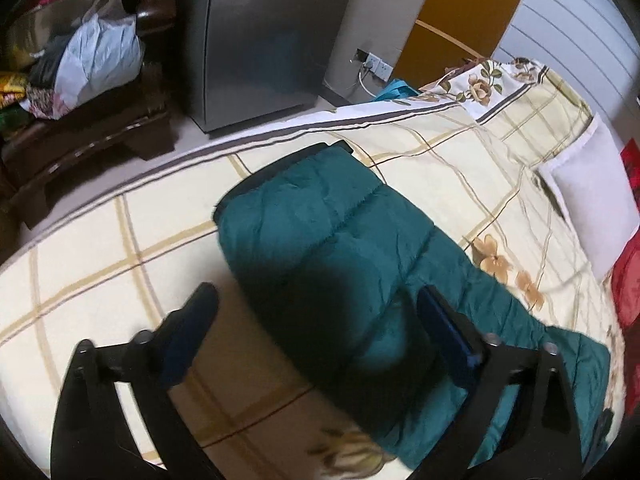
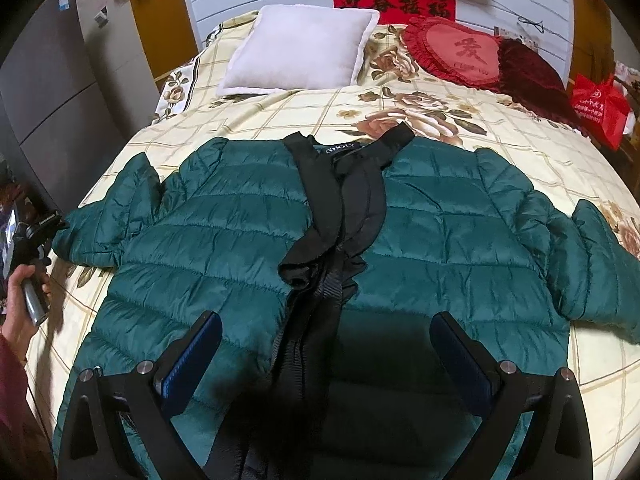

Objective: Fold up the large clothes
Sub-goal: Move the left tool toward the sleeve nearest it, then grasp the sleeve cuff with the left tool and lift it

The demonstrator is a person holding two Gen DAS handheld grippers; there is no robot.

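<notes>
A jacket (image 2: 248,236) lies spread on the bed (image 2: 304,108), sleeves reaching toward 9 and 3 o'clock, with a pillow (image 2: 300,52) behind it at 12 o'clock, a heart cushion (image 2: 460,54) at 1 o'clock, and a fridge (image 1: 264,36) beside the bed.
</notes>
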